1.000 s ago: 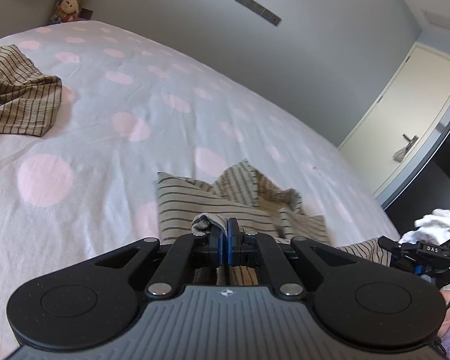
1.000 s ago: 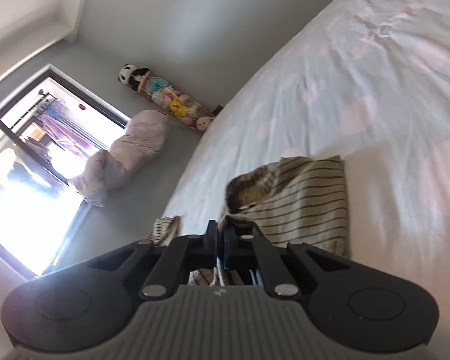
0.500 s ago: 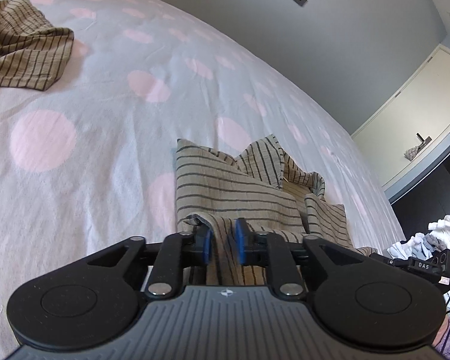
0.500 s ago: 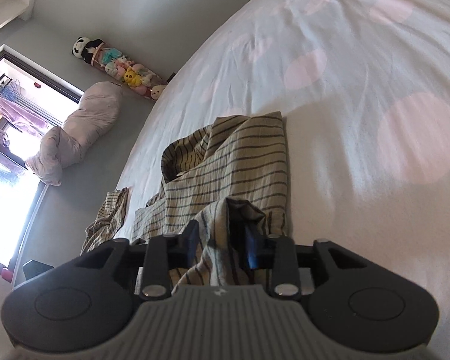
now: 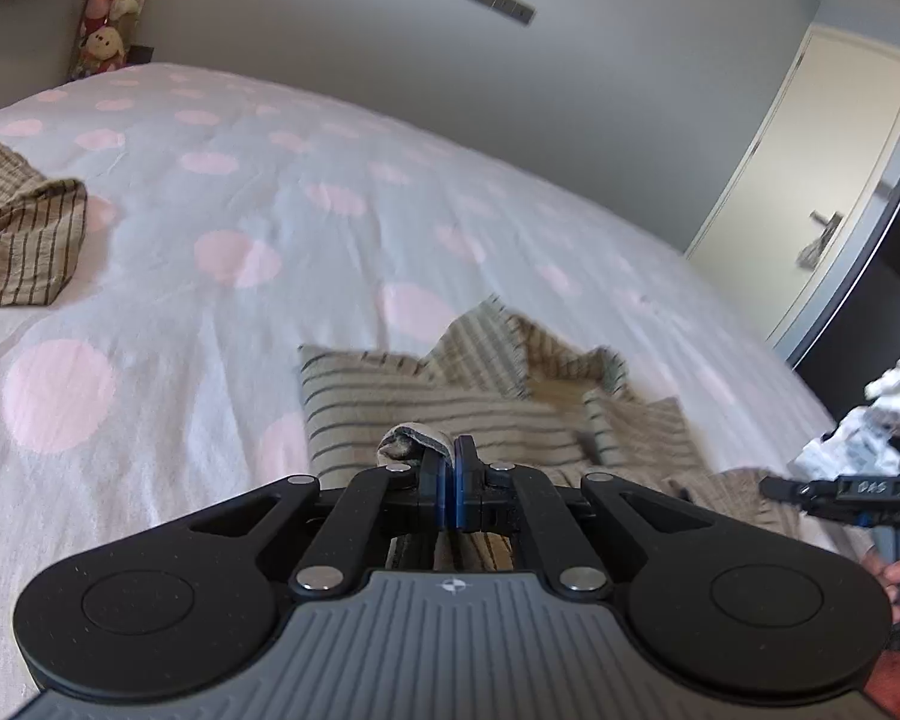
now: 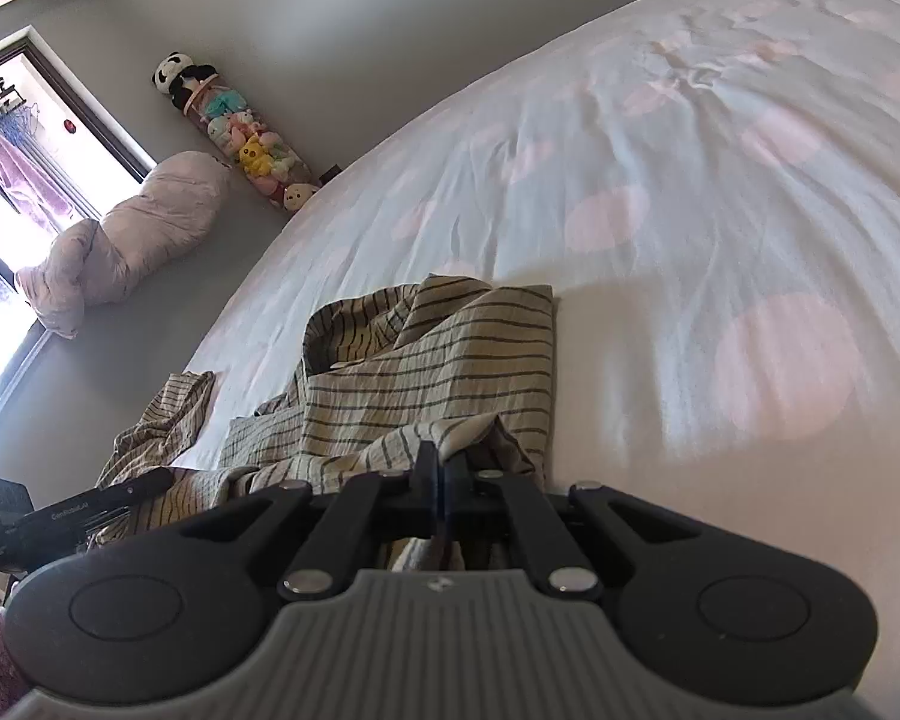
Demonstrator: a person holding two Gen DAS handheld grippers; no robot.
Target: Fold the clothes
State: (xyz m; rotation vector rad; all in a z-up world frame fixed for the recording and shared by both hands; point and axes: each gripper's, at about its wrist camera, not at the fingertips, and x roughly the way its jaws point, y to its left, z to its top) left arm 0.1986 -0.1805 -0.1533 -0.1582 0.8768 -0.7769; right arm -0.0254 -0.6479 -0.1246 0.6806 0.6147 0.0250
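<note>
Both grippers, parted half a second ago, now pinch the striped garment (image 6: 426,372) on the bed (image 5: 330,228): left gripper (image 5: 448,477) and right gripper (image 6: 444,480) clamp bunched hems. Soft, light, floppy linen; edges suit gripping.

Left gripper (image 5: 449,462): jaws closed together on a bunched fold of the striped garment (image 5: 450,408), near centre of the view.
Striped garment: beige with dark stripes, rumpled on the bedsheet (image 5: 282,228), spreading far and right from the jaws.
Bedsheet: white with pink dots.
Second striped cloth (image 5: 21,234): far left on the sheet, well apart.
Right gripper (image 5: 846,489): at the right edge, state unclear.
Door (image 5: 810,180): far right.
Plush toys (image 5: 111,12): far left corner.
</note>
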